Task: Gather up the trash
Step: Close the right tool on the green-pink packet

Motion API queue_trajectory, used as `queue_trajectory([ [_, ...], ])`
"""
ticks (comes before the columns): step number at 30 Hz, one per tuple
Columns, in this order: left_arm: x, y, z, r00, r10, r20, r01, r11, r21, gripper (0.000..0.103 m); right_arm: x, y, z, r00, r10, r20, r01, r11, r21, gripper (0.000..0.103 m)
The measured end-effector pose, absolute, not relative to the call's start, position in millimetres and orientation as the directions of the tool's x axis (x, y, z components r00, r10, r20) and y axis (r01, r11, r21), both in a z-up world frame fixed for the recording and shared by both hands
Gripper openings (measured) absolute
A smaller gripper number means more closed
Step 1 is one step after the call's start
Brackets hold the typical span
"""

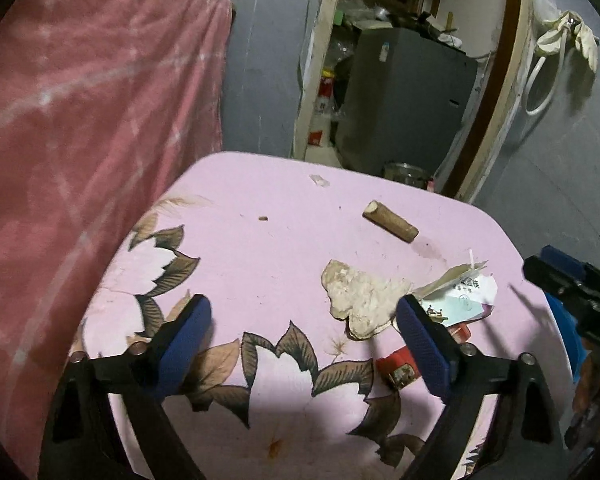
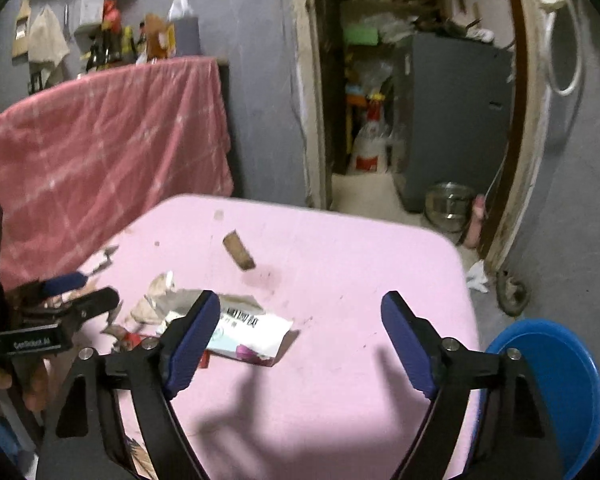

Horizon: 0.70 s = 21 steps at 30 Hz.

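Observation:
Trash lies on a pink flowered table (image 1: 268, 240). There is a crumpled beige paper (image 1: 360, 300), a white and teal wrapper (image 1: 466, 292), a red wrapper (image 1: 398, 366), a brown cylinder (image 1: 390, 226) and a small white scrap (image 1: 319, 180). My left gripper (image 1: 304, 312) stands open just above the table, its right finger over the edge of the crumpled paper and the red wrapper. My right gripper (image 2: 300, 304) is open over the table, its left finger in front of the white wrapper (image 2: 252, 336). The brown cylinder (image 2: 239, 255) lies beyond. Neither holds anything.
A pink blanket (image 1: 80, 120) hangs left of the table. A blue round bin (image 2: 560, 380) sits below the table's right edge. Behind is a doorway with a grey cabinet (image 2: 456, 120) and a metal pot (image 2: 450, 204) on the floor. A hand holds the left gripper (image 2: 88, 292).

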<state>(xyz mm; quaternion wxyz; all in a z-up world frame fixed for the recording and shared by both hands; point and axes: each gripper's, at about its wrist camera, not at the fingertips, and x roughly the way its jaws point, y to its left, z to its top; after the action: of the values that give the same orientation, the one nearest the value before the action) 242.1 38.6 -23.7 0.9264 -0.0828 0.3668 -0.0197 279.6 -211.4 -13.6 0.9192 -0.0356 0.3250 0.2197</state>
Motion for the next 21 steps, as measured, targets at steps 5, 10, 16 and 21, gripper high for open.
queue_trajectory([
  [5,250,42,-30,0.696,-0.139,-0.705,-0.017,0.978,-0.209,0.071,293,-201,-30,0.618,0.391,-0.683,-0.458,0.884,0.092,0.066],
  [10,250,43,-29,0.692,-0.157,-0.705,-0.007,0.975,-0.224,0.069,302,-194,-44,0.542,0.405,-0.736,-0.475,0.87,0.129,0.065],
  [16,251,43,-29,0.692,-0.157,-0.705,-0.005,0.975,-0.222,0.068,304,-192,-49,0.492,0.451,-0.744,-0.49,0.85,0.191,0.048],
  [21,251,41,-29,0.691,-0.158,-0.706,-0.001,0.976,-0.219,0.066,303,-192,-49,0.482,0.473,-0.738,-0.493,0.842,0.218,0.034],
])
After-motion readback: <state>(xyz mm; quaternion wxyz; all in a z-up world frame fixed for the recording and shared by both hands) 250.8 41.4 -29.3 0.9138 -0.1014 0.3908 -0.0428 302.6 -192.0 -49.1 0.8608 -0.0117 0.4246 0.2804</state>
